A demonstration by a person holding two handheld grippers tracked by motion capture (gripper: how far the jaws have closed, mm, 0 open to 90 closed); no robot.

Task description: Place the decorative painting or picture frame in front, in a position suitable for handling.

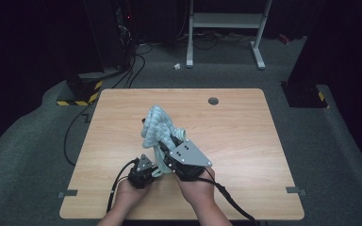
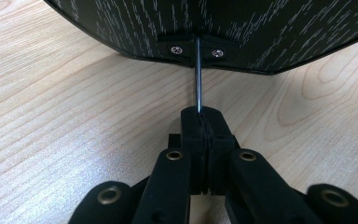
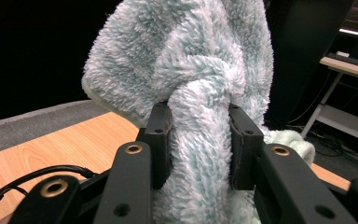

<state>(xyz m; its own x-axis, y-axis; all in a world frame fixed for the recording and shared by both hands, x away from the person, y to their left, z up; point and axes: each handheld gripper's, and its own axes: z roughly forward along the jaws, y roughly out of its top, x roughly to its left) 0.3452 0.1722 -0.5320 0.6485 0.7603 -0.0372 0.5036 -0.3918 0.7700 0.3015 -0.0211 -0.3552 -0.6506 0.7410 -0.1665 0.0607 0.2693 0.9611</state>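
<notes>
Table (image 1: 245, 141): one towel (image 1: 158, 125), two claws.

My black right gripper (image 3: 199, 140) holds a fluffy towel (image 3: 200, 74) mottled pale teal and white. My left gripper (image 2: 200, 135) is black with brass-coloured rivets. The table (image 1: 245, 127) is light wood grain; the floor (image 1: 339, 155) is grey.

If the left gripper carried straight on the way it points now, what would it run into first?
Most likely the dark speckled plate just ahead of it. The left gripper is shut on a thin metal rod that runs straight up to a bracket on that plate. How far off it sits is unclear.
</notes>
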